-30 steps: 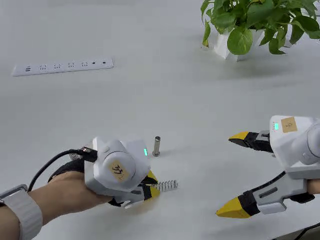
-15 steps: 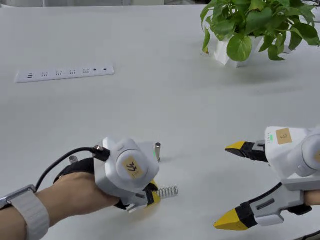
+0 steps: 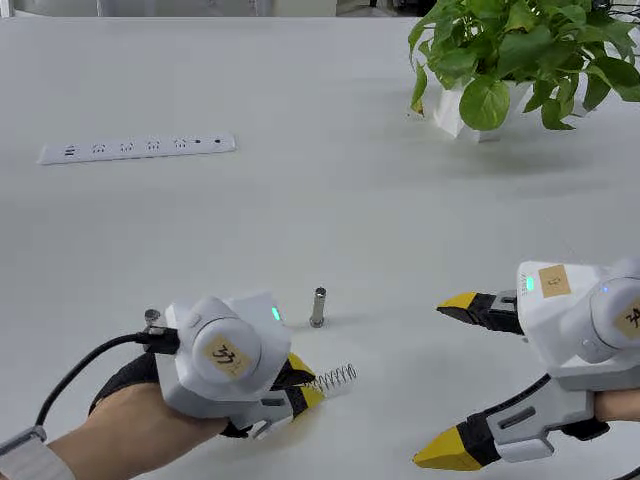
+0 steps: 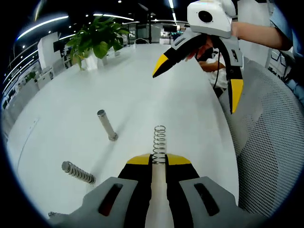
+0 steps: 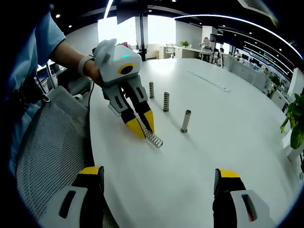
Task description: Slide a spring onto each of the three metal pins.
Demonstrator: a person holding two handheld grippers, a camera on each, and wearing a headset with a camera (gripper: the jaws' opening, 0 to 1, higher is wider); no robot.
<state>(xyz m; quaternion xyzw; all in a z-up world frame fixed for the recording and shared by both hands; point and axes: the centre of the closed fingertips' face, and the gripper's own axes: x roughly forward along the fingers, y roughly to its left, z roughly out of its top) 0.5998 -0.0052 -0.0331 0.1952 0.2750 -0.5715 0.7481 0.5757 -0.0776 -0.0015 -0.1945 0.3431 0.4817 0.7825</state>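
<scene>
Left gripper view: my left tongs (image 4: 159,159) are clamped on one end of a coiled silver wire spring (image 4: 159,142), low over the white tabletop (image 4: 71,104), near the bare upright steel pin (image 4: 107,124). My right tongs (image 3: 435,383) stand spread wide, holding nothing, well apart

Our white tabletop (image 3: 300,200) carries a bare pin (image 4: 107,125) upright ahead-left of the left jaws, a sprung pin (image 4: 78,172) left of them, and a power strip (image 3: 138,148) and plant (image 3: 500,60) well beyond.

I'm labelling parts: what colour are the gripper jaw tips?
Yellow, clearest on the left gripper, holding the spring, in the right gripper view.
</scene>
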